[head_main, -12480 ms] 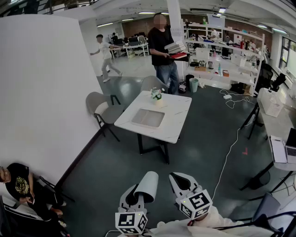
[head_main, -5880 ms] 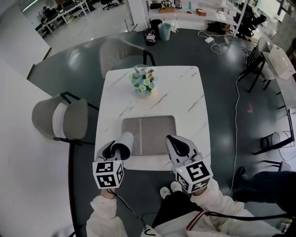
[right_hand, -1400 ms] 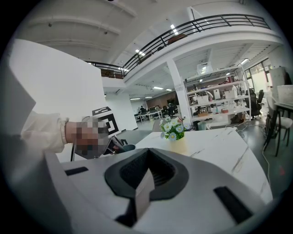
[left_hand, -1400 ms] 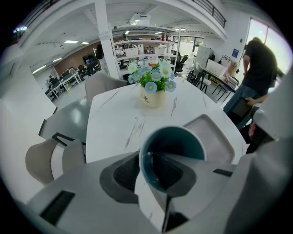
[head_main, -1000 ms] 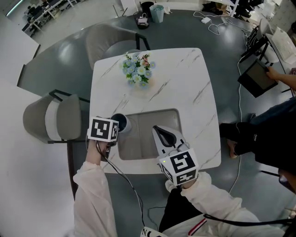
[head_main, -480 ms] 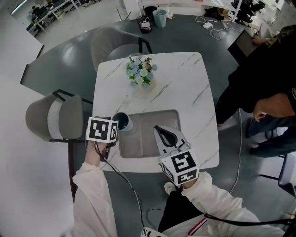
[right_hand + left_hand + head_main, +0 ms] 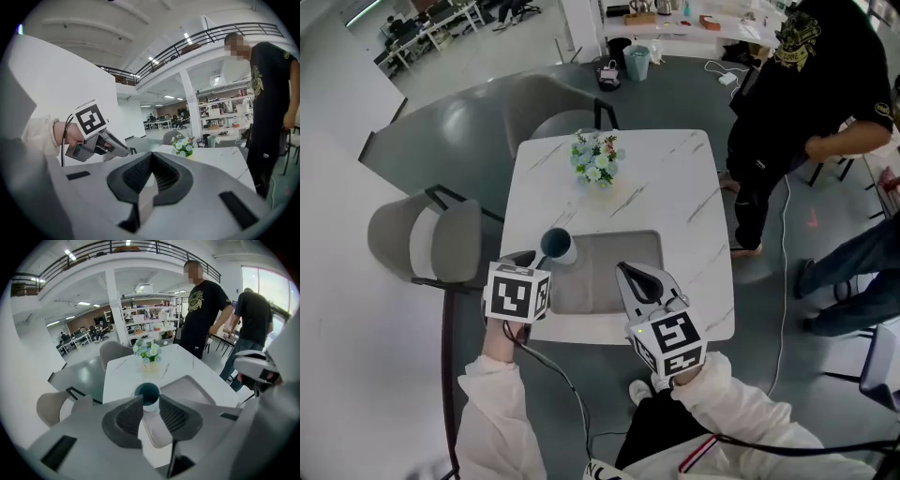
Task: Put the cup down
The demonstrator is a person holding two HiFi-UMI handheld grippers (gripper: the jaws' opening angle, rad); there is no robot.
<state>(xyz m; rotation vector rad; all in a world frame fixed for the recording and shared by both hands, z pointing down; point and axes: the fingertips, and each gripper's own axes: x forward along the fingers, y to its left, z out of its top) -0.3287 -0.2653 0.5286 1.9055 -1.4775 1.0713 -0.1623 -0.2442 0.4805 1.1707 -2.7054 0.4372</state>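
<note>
Cup (image 7: 558, 246) upright on table (image 7: 675, 187), just ahead of parted left tongs (image 7: 150, 405).

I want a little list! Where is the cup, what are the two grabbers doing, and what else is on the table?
cup: upright on the white marble table, beside the grey tray's left edge
left gripper: jaws apart, cup at their tips; touching or not, cannot tell
right gripper: jaws together, empty, above the tray
also on table: bunch of flowers at the far end
</note>
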